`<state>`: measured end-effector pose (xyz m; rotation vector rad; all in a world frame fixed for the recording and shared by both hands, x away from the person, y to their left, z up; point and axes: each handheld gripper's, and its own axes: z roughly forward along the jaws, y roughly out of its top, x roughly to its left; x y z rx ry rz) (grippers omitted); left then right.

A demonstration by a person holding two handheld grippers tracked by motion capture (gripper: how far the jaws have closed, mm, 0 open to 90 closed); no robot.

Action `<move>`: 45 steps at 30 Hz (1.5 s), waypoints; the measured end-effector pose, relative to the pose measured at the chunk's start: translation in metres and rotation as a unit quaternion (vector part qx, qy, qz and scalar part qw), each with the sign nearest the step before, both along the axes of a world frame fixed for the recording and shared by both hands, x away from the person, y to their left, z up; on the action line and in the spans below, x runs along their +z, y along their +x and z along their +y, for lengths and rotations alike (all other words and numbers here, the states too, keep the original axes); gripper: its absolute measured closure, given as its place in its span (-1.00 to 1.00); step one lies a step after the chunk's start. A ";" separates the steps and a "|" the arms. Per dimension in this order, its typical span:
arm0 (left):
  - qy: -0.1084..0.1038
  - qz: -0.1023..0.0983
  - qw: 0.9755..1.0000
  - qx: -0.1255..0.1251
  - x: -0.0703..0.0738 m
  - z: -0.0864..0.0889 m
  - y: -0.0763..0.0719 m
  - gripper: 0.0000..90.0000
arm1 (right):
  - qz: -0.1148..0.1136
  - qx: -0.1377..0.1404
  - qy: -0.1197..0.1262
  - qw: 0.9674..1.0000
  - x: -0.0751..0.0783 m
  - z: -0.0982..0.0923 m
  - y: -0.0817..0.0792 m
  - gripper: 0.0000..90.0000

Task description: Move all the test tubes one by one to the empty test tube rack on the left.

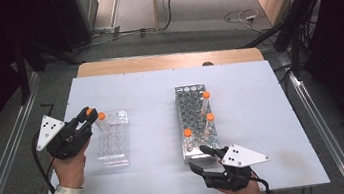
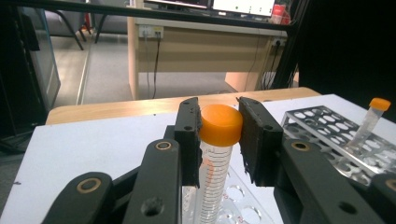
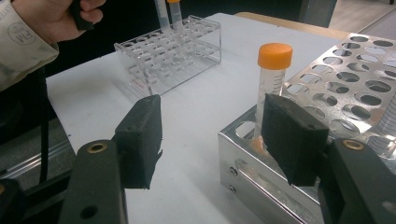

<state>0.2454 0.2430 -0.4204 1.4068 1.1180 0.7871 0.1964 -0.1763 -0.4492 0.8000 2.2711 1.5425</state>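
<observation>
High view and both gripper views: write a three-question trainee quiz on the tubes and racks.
1. True or false: the left hand-held gripper grips an orange-capped tube over the clear plastic rack.
2. How many capped tubes stand in the metal rack?
3. The right hand-held gripper is: A) shut on a tube, B) open at the metal rack's corner.

Key: 1 true; 2 three; 3 B.
</observation>
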 end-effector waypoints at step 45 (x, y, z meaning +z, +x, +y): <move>0.007 0.022 1.000 0.004 -0.017 -0.009 -0.003 0.23 | 0.001 0.001 0.000 1.000 -0.001 -0.001 0.000 -0.17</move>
